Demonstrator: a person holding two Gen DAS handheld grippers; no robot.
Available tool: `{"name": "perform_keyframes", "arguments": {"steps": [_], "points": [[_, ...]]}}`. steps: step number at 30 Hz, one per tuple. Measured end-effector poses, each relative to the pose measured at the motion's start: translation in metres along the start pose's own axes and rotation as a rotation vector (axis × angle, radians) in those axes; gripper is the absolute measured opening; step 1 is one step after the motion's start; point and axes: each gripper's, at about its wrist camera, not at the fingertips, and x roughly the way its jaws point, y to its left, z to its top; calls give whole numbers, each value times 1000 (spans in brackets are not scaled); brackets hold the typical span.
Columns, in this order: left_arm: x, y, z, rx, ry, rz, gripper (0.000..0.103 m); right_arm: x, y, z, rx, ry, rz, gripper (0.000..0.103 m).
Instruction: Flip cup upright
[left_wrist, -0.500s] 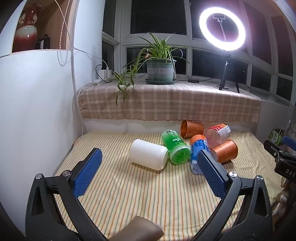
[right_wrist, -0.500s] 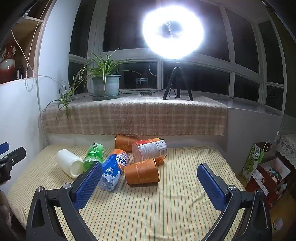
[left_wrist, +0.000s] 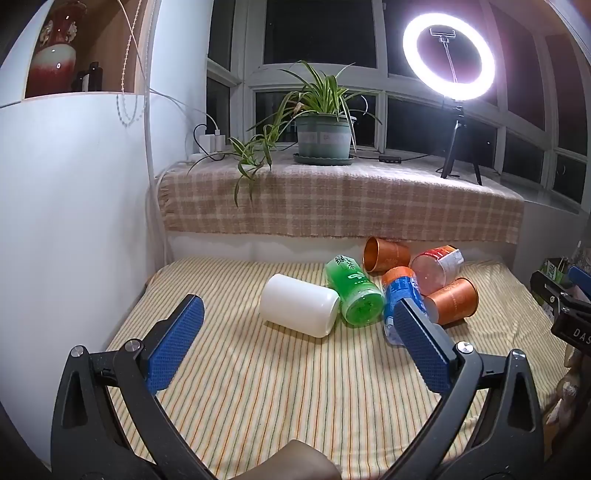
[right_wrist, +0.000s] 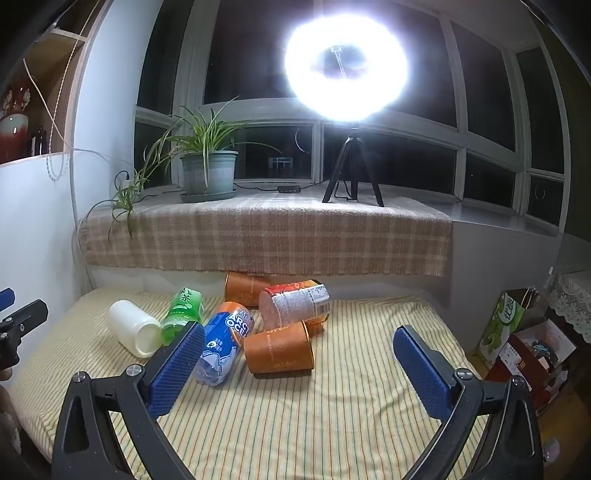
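Several cups lie on their sides in a cluster on the striped cloth. A white cup (left_wrist: 299, 310) (right_wrist: 135, 328), a green cup (left_wrist: 354, 291) (right_wrist: 183, 308), a blue cup (left_wrist: 400, 299) (right_wrist: 221, 343), a near orange cup (left_wrist: 452, 301) (right_wrist: 279, 349), a far orange cup (left_wrist: 386, 254) (right_wrist: 245, 288) and a red-labelled clear cup (left_wrist: 437, 267) (right_wrist: 295, 302). My left gripper (left_wrist: 295, 343) is open and empty, short of the white cup. My right gripper (right_wrist: 299, 365) is open and empty, just short of the near orange cup.
A white wall (left_wrist: 74, 221) bounds the left side. A checked-cloth sill (left_wrist: 332, 199) behind the cups holds a potted plant (left_wrist: 323, 136) and a ring light on a tripod (left_wrist: 450, 66). Boxes and bags (right_wrist: 517, 332) stand off the right edge.
Both grippers have barely moved; the views are nearly the same. The cups lie as before.
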Motion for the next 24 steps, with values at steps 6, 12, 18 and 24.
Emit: {"name": "perform_keyframes", "arguments": {"steps": [6, 12, 18, 24], "points": [[0, 2, -1, -4, 1, -1, 103, 1, 3, -4, -1, 0, -6, 103], [0, 2, -1, -4, 3, -1, 103, 5, 3, -4, 5, 12, -12, 103], [0, 2, -1, -4, 4, -1, 103, 6, 2, -5, 3, 16, -9, 103], [0, 2, 0, -4, 6, -1, 103, 8, 3, -6, 3, 23, -3, 103]]}}
